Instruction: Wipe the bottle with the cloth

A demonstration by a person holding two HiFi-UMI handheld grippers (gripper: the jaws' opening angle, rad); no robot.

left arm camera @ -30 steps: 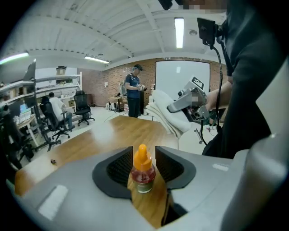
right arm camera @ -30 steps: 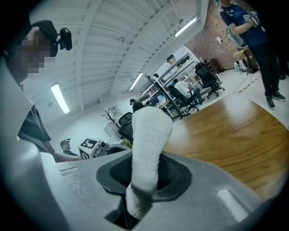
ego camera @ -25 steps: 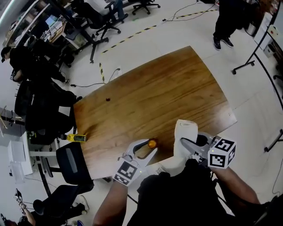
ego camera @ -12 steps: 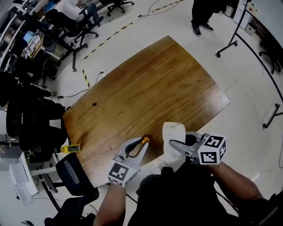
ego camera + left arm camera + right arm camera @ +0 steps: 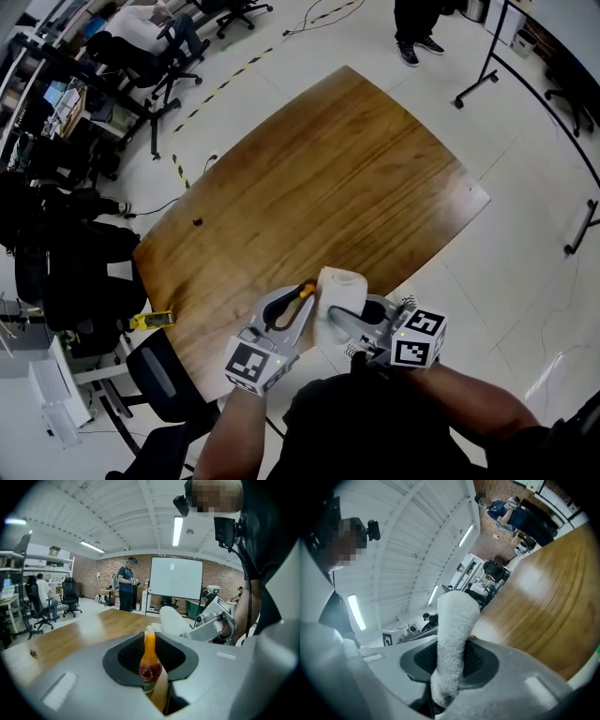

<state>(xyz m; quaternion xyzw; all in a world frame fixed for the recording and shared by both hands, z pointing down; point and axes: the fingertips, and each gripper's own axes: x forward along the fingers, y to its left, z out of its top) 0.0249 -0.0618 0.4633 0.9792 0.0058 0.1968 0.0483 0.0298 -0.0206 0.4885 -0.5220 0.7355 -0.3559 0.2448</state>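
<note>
Standing just beside the bottle (image 5: pixel 302 293) is the cloth (image 5: pixel 337 292); chairs (image 5: pixel 156 364) flank the table (image 5: pixel 328 169).

Bright, even light; fisheye-warped edges

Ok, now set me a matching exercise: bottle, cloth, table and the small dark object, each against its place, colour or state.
Things:
1. bottle
2. cloth
3. table
4. small dark object

Places and states:
A. brown wood grain, mostly bare
B. white, gripped in the right gripper
C. lying alone near the table's far left edge
D. orange neck, clamped in the left gripper

Pairs: 1-D, 2-B, 3-A, 4-C.

The left gripper's jaws have just closed on the bottle.
</note>
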